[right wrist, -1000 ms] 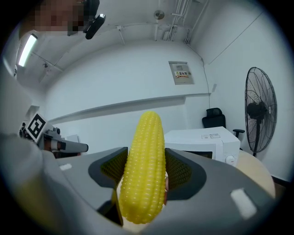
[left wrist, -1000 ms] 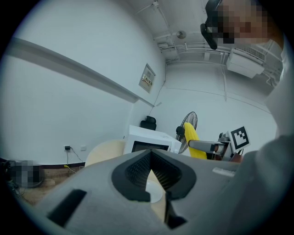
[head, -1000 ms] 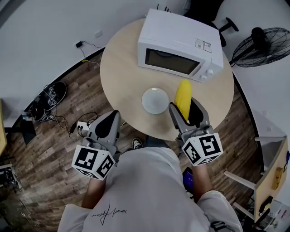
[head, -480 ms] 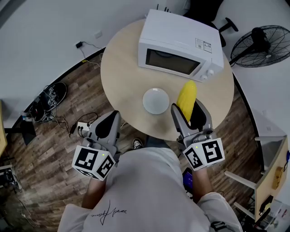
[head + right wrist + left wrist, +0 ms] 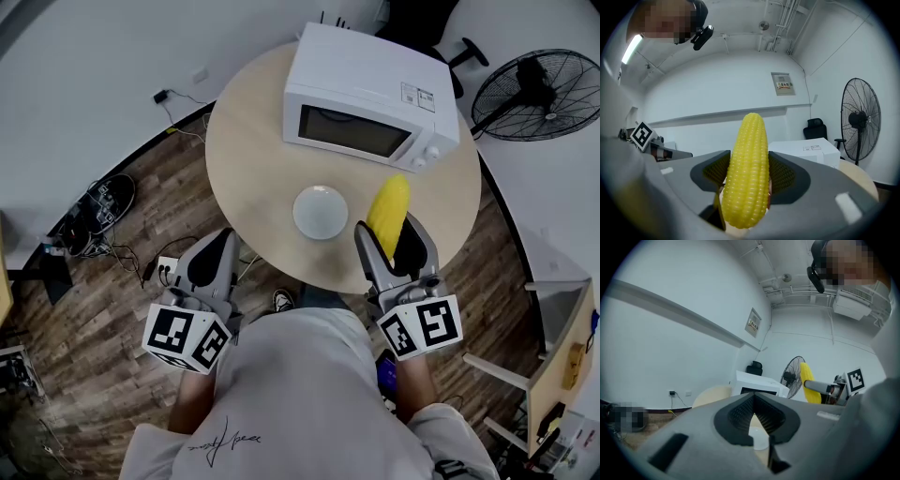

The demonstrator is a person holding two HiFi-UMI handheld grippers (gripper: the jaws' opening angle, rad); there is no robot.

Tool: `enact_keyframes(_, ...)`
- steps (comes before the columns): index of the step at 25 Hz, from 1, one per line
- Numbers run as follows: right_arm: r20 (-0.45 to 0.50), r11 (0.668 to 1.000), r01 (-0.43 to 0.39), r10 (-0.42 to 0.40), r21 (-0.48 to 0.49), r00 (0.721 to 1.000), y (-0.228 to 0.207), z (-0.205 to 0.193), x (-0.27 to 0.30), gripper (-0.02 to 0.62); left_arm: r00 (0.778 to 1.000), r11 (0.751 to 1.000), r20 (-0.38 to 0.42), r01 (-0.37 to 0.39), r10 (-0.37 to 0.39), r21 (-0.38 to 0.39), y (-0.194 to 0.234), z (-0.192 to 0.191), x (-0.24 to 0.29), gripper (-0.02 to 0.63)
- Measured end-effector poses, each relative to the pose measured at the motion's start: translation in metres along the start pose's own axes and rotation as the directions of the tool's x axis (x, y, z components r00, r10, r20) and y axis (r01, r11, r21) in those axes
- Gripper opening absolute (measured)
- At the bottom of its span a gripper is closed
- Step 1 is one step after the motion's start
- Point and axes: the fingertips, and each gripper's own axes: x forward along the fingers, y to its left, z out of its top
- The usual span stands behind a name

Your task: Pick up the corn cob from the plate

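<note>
The right gripper (image 5: 388,234) held the corn cob (image 5: 388,208) between its fingers, just right of the white plate (image 5: 321,211) and apart from it. The plate sat near the round counter's (image 5: 253,159) front edge, with open surface left of the microwave (image 5: 370,94). The left gripper (image 5: 221,242) hung beyond that edge over wood floor (image 5: 122,281), its fingers seemingly pressed together.

Round wooden table (image 5: 253,159) on a dark wood floor (image 5: 84,328), white walls around. White microwave (image 5: 370,89) sits at its 1 o'clock. Black fan (image 5: 530,94) at 2 o'clock, power strip (image 5: 167,270) at 9.
</note>
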Motion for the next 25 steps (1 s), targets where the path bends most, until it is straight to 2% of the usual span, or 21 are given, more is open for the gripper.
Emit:
enact_keyframes(7, -0.022, 1.0, 0.017, -0.018, -0.011, 1.0, -0.004, -0.004, 0.001, 0.268, 1.0, 1.0, 0.013, -0.014, 0.014, 0.004, 0.003, 0.008, 0.001, 0.0)
enact_keyframes(13, -0.026, 1.0, 0.013, -0.012, 0.017, 1.0, -0.013, -0.004, -0.001, 0.268, 1.0, 1.0, 0.024, -0.012, 0.012, -0.001, -0.001, 0.012, 0.001, 0.0)
enact_keyframes(17, -0.024, 0.999, 0.002, -0.001, 0.035, 1.0, -0.017, -0.003, -0.005, 0.268, 0.999, 0.998, 0.033, -0.023, 0.021, 0.059, -0.008, 0.017, 0.0, 0.0)
enact_keyframes(21, -0.034, 0.999, -0.014, 0.015, 0.038, 0.999, -0.023, -0.007, -0.009, 0.268, 0.999, 1.0, 0.052, -0.008, 0.007, 0.028, -0.013, 0.014, 0.003, 0.0)
enact_keyframes(25, -0.039, 0.999, -0.029, 0.03, 0.036, 0.999, -0.024, -0.007, -0.012, 0.268, 0.999, 1.0, 0.036, -0.006, 0.005, 0.019, -0.015, 0.008, 0.002, 0.001)
